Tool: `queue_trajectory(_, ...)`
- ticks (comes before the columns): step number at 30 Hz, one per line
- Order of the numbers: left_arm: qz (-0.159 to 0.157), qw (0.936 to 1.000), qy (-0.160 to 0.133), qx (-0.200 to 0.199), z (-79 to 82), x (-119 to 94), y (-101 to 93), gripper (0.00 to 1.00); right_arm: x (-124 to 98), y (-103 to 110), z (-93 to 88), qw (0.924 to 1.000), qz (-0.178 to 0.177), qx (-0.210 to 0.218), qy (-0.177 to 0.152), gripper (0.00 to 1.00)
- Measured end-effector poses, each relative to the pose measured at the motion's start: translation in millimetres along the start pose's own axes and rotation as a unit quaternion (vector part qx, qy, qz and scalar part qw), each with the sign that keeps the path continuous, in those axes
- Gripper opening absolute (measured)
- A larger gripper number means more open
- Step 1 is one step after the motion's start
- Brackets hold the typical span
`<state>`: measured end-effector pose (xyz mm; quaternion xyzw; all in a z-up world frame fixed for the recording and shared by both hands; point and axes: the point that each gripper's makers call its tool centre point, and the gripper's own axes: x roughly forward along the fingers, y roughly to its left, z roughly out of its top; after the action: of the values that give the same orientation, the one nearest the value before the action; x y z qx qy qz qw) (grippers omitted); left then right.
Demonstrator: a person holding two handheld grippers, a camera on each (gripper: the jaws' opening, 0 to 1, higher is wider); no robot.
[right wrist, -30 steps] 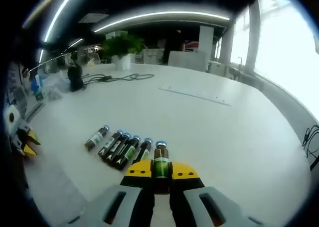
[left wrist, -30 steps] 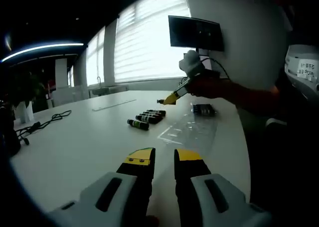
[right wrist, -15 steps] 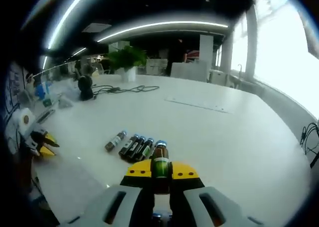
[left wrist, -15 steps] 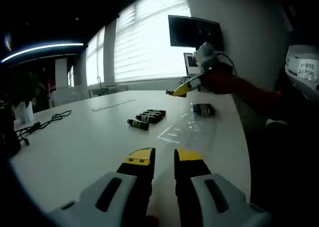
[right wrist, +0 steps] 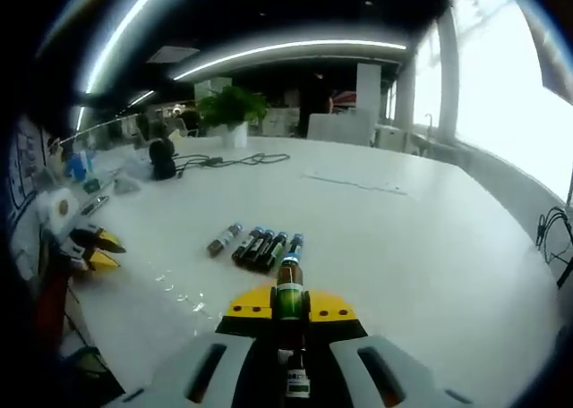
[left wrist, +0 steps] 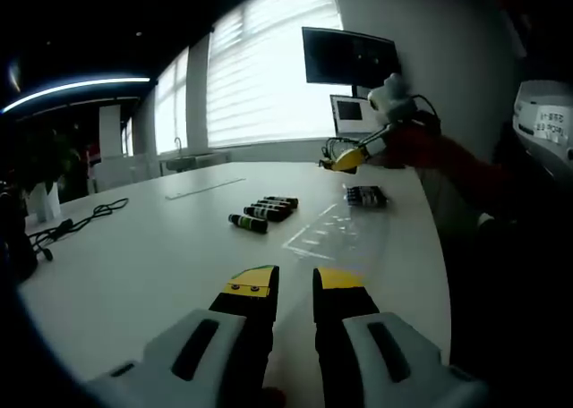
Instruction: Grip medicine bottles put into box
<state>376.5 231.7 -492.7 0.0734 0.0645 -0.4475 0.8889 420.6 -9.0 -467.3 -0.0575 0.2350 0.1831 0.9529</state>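
Your right gripper (right wrist: 288, 306) is clenched on a bottle (right wrist: 288, 292): dark brown glass, a green label band, a blue-grey cap pointing away from you, held upright between the yellow jaw tips. It hangs above the white worktop (right wrist: 430, 247), on your side of the row (right wrist: 267, 248) of bottles lying there. That row is four dark bottles lying side by side and touching, with green labels and pale caps; a fifth bottle (right wrist: 224, 240) lies just left of the row, a little apart, with a lighter label.

In the left gripper view, your left gripper (left wrist: 295, 283) is released, its jaws parted with nothing between them, low over the worktop (left wrist: 161, 247) and well short of the row (left wrist: 269, 208). The right gripper (left wrist: 345, 160) shows up to the right of the row, raised off the worktop. A clear plastic sheet (left wrist: 336, 231) lies flat just right of the row, and a small dark pack (left wrist: 364, 196) sits beyond it.
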Motion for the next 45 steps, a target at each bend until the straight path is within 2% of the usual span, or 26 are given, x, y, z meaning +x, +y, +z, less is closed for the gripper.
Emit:
queue_trajectory(17, 0.001, 1.0, 0.0, 0.0, -0.2, -1, 1.6, 0.09, -15, 18, -28.6, 0.9996, 0.011, 0.02, 0.016, 0.06)
queue_trajectory(22, 0.001, 1.0, 0.0, 0.0, -0.2, -1, 1.8, 0.09, -19, 26, -33.1, 0.9995, 0.021, 0.023, 0.0, 0.06)
queue_trajectory(28, 0.002, 1.0, 0.001, 0.002, -0.6, 0, 1.1, 0.09, -19, 37, -51.2, 0.9983, 0.03, 0.035, 0.035, 0.06)
queue_trajectory(45, 0.003, 1.0, 0.002, 0.001, -0.5, 0, 1.0, 0.09, -16, 41, -56.4, 0.9972, 0.03, 0.045, 0.051, 0.08)
